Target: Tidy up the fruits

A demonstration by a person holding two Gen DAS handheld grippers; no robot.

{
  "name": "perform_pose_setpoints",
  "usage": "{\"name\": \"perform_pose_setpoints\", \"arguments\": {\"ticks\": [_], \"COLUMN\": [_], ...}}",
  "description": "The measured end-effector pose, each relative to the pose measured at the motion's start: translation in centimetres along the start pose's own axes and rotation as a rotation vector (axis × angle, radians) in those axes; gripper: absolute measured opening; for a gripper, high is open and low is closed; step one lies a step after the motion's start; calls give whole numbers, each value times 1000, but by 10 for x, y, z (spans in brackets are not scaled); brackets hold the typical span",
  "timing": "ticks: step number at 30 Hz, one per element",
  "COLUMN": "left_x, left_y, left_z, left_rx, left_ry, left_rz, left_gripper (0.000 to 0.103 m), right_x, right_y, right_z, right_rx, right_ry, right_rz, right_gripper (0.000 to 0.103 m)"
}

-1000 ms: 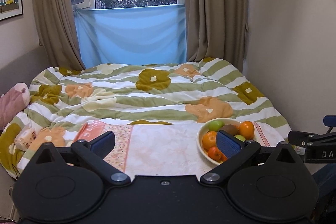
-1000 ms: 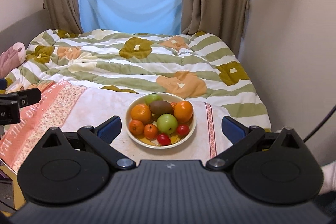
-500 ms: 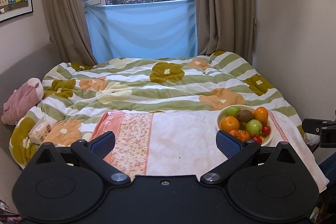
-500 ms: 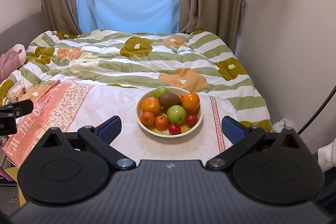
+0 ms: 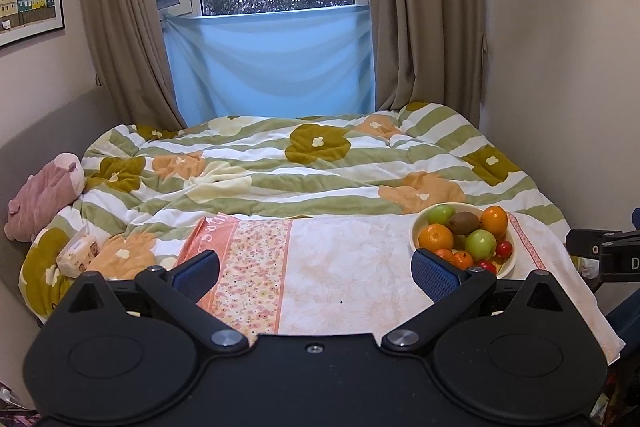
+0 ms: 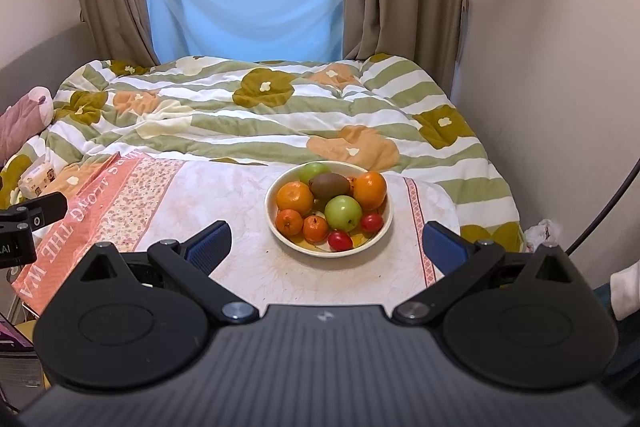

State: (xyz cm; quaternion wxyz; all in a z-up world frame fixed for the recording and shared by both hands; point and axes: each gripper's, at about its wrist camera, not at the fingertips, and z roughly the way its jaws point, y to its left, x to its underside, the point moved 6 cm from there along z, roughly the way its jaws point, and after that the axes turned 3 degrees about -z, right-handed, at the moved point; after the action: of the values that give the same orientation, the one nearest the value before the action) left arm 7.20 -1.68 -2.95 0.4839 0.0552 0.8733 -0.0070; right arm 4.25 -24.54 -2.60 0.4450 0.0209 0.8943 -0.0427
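A cream bowl (image 6: pixel 329 250) stands on the pale cloth (image 6: pixel 248 267) covering the table, toward the cloth's right edge and just inside its red patterned border. The bowl holds, as far as can be counted: two large oranges (image 6: pixel 295 197), two small tangerines (image 6: pixel 289 221), two green apples (image 6: pixel 343 212), one brown kiwi (image 6: pixel 330 185) and two small red fruits (image 6: pixel 340 240); further pieces beneath may be hidden. The kiwi lies at the top of the heap with its long axis running left to right. One green apple sits at the far rim, the other near the middle; the red fruits lie at the near rim.

The right gripper (image 6: pixel 326 245) is spread wide with nothing between its blue pads, hovering short of the bowl's near side. The left gripper (image 5: pixel 316 269) is likewise wide open and empty, over the cloth's middle; its right pad overlaps the bowl's near-left rim in that view.

Beyond the table's far edge lies a striped, flowered duvet (image 5: pixel 280 171).
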Motion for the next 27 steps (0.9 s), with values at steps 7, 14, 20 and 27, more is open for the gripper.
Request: {"name": "perform_pose_setpoints", "arguments": {"ticks": [7, 14, 20, 27], "left_x": [0, -2, -3, -4], "left_y": [-2, -3, -4, -2], "left_z": [-1, -1, -1, -1], "left_rx": [-1, -1, -7, -9], "left_ry": [-2, -7, -12, -11], "left_rz": [8, 14, 24, 21], "left_gripper": [103, 103, 103, 103], "right_x": [0, -2, -2, -2], "right_y": [0, -2, -3, -4], "right_z": [-1, 0, 0, 0], "right_rx": [-9, -5, -4, -5], "right_ry": [-4, -4, -3, -4], "right_rz": [16, 22, 26, 25], "right_gripper": [103, 103, 103, 103]}}
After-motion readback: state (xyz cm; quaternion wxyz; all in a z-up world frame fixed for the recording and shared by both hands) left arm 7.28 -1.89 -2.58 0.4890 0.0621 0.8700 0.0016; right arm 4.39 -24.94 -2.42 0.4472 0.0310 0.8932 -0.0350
